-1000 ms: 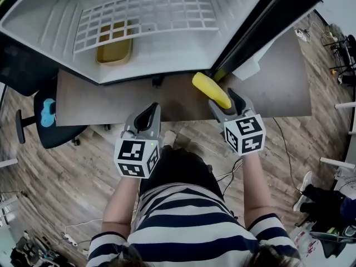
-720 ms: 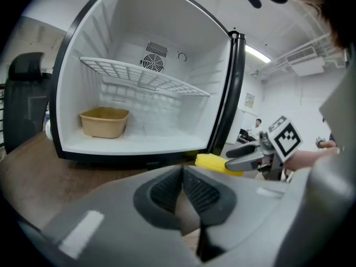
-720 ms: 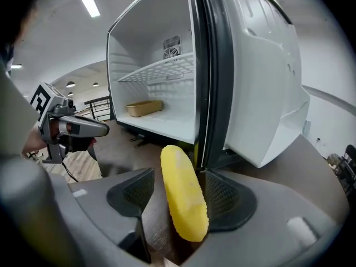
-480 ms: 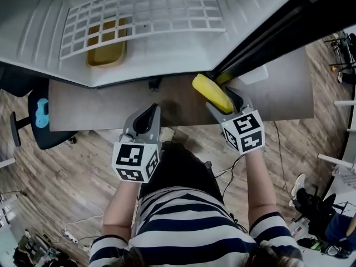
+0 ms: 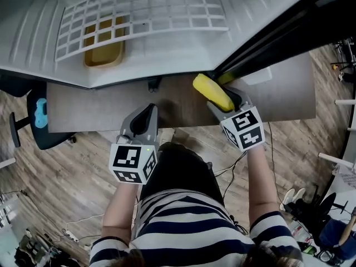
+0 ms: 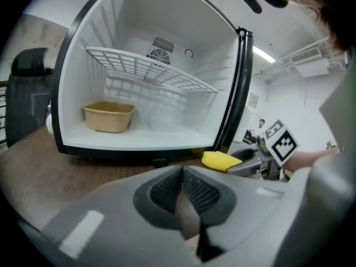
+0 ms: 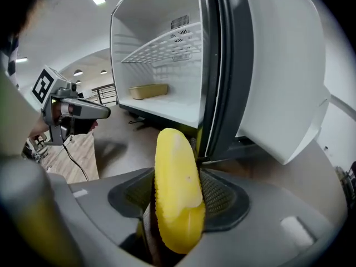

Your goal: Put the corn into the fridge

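Observation:
The yellow corn (image 5: 211,92) sticks out from my right gripper (image 5: 225,100), above the wooden table just in front of the open fridge (image 5: 167,60). In the right gripper view the corn (image 7: 177,188) sits between the ribbed pads, which press on both its sides as the jaws are closing. My left gripper (image 5: 146,115) hangs to the left over the table's front edge, shut with nothing in it. Its pads meet in the left gripper view (image 6: 182,174), where the corn (image 6: 221,160) shows at the right.
The fridge has a white wire shelf (image 5: 144,15) and a tan tub (image 5: 105,52) on its floor at the left. Its open door (image 5: 278,32) stands close on the right of the corn. A black chair (image 5: 44,115) is left of the table (image 5: 100,107).
The right gripper has dipped and rolled slightly with the corn still in it. The left gripper has dropped a little toward the table's front edge.

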`<state>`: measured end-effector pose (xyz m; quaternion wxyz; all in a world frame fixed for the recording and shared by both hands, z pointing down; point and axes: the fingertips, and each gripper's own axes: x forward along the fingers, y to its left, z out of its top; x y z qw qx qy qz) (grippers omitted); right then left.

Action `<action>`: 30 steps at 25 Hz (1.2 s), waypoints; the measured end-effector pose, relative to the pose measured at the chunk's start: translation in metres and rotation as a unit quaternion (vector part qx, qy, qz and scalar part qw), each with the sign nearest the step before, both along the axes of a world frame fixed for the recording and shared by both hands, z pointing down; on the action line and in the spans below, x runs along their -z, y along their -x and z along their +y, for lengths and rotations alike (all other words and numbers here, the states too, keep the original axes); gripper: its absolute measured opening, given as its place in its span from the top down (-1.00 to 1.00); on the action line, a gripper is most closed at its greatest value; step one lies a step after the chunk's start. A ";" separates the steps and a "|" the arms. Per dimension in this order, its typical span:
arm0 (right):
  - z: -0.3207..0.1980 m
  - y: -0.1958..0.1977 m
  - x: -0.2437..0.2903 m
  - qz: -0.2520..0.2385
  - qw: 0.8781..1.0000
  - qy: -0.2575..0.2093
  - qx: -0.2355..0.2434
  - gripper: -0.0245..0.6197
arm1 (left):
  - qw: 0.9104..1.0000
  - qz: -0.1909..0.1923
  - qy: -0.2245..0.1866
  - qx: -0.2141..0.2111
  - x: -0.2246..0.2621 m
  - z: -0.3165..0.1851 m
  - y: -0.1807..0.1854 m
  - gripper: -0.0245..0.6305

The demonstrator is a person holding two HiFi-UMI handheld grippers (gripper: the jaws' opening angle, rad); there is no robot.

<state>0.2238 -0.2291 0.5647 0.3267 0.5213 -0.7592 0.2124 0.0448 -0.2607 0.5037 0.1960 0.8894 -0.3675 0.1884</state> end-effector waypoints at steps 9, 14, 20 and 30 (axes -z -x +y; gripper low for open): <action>0.007 0.006 0.003 -0.012 1.000 -0.007 -0.017 0.17 | 1.000 -0.002 -0.013 0.002 0.013 0.006 0.007 0.93; 0.016 0.017 0.015 -0.029 0.999 -0.021 -0.025 0.17 | 1.000 0.000 -0.026 0.008 0.024 0.010 0.016 0.93; 0.033 0.036 0.046 -0.045 0.998 -0.034 -0.018 0.17 | 0.999 0.006 -0.037 0.006 0.040 0.024 0.019 0.93; 0.057 0.070 0.103 -0.064 0.997 -0.053 -0.004 0.17 | 0.998 0.020 -0.061 0.016 0.080 0.037 0.037 0.93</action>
